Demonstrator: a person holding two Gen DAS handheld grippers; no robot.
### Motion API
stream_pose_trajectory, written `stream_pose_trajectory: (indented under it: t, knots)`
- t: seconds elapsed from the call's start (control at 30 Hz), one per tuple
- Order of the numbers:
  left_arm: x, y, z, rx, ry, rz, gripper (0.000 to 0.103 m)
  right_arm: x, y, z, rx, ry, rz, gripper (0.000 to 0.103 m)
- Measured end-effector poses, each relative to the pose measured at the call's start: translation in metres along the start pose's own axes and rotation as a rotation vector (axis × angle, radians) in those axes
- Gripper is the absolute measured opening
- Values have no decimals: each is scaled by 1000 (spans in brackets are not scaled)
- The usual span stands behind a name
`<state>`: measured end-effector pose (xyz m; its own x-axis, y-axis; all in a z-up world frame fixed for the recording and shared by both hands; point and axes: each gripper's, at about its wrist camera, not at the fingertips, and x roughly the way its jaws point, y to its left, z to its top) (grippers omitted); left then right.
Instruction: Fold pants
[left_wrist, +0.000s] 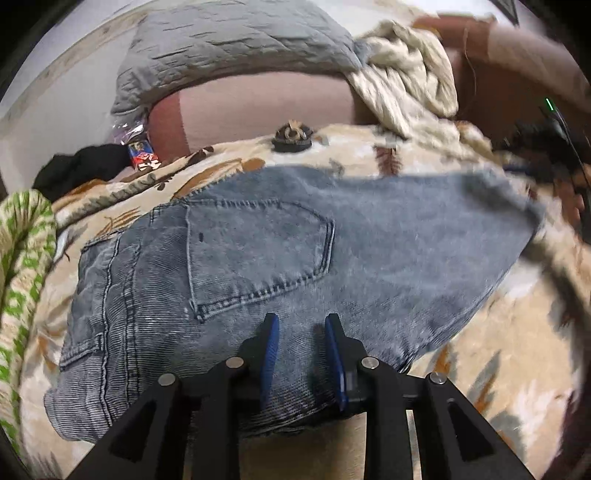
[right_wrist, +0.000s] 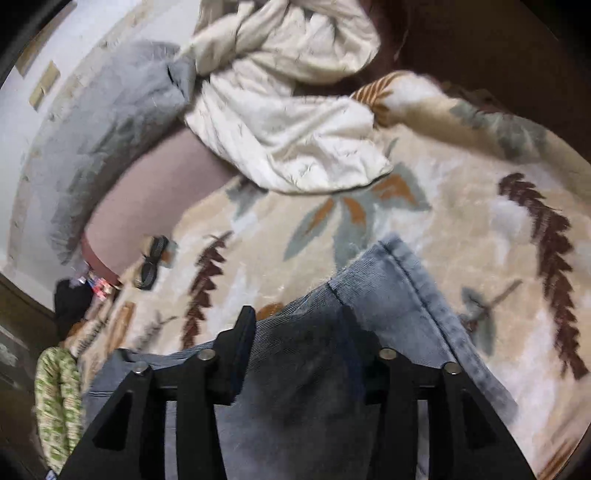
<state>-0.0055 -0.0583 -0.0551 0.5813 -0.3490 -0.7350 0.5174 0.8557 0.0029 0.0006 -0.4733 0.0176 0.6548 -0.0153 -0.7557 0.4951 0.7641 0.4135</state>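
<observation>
With the jeans (left_wrist: 280, 266) lying part-folded on the leaf-print blanket (left_wrist: 498, 369), we hover our left claw (left_wrist: 301, 325) spread over the seat while our right claw (right_wrist: 299, 325) pinches the hem, apparently mid-fold; next, lay it square.

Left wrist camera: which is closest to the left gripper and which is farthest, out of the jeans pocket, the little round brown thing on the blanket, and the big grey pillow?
1. The stitched back pocket of the grey-blue denim jeans, just ahead of the left gripper.
2. The small round brown object, farther up on the leaf-patterned blanket.
3. The large grey quilted pillow, at the top, behind everything.
</observation>
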Motion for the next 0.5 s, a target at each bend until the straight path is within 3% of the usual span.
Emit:
stream_pose_trajectory:
  t: [0.13, 0.27, 0.43, 0.5]
  knots:
    - [-8, 6, 4, -37, -61, -30, 29, -40, -31, -15, 152, 5, 149, 50]
    - [-3, 4, 4, -56, -72, -51, 29, -72, -76, -46, 335, 13, 300, 60]
    - [-12, -19, 0, -23, -110, -39, 29, -74, -131, -82, 569, 46, 309, 60]
    - [-14, -30, 2, -27, -96, -57, 29, -67, -137, -85, 595, 75, 299, 60]
